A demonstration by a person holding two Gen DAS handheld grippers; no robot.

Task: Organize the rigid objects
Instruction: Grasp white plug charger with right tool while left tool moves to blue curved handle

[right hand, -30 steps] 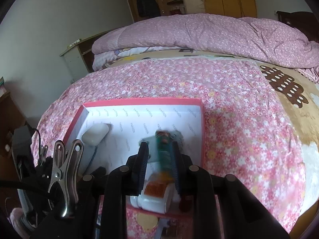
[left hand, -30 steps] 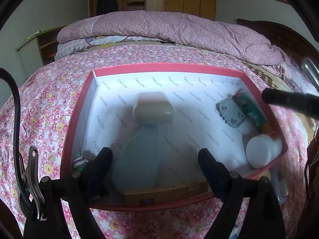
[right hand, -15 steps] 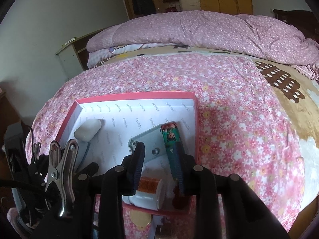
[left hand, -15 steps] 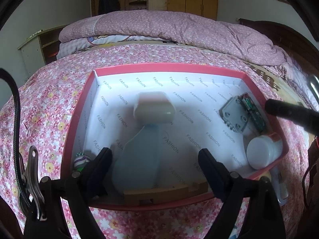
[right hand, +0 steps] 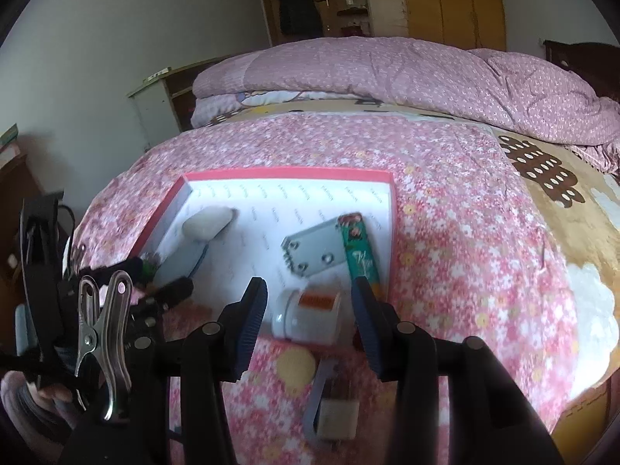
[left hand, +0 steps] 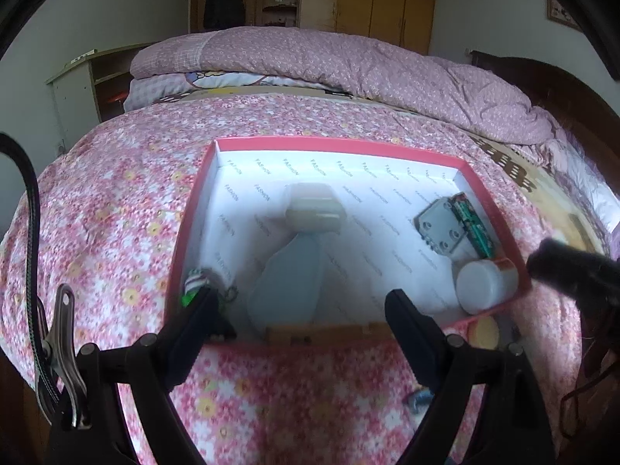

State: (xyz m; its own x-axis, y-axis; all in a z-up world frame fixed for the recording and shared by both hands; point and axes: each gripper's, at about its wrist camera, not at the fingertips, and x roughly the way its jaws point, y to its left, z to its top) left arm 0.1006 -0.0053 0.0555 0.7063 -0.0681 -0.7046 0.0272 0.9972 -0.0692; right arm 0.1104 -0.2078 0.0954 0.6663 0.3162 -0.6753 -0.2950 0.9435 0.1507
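A red-rimmed box (left hand: 333,142) with white lining lies on the flowered bedspread. It holds a beige rounded case (left hand: 314,213), a grey-blue flat piece on a wooden base (left hand: 288,283), a grey metal plate (right hand: 316,250), a green stick (right hand: 358,248), a white jar with an orange label (right hand: 306,312) and a small striped trinket (left hand: 193,285). My right gripper (right hand: 309,292) hovers at the box's near edge. Its jaws are opening and grip nothing; the jar lies beyond them. My left gripper (left hand: 300,300) stands wide open over the near rim, gripping nothing.
On the bedspread in front of the box lie a yellow disc (right hand: 296,364) and a grey-handled tool with a beige block (right hand: 335,414). A folded pink quilt (left hand: 348,66) fills the far end of the bed. A cabinet (left hand: 77,89) stands at the left.
My right gripper has opened and let go of the green stick, which now lies in the box beside the grey plate. Both grippers have drawn back from the box.
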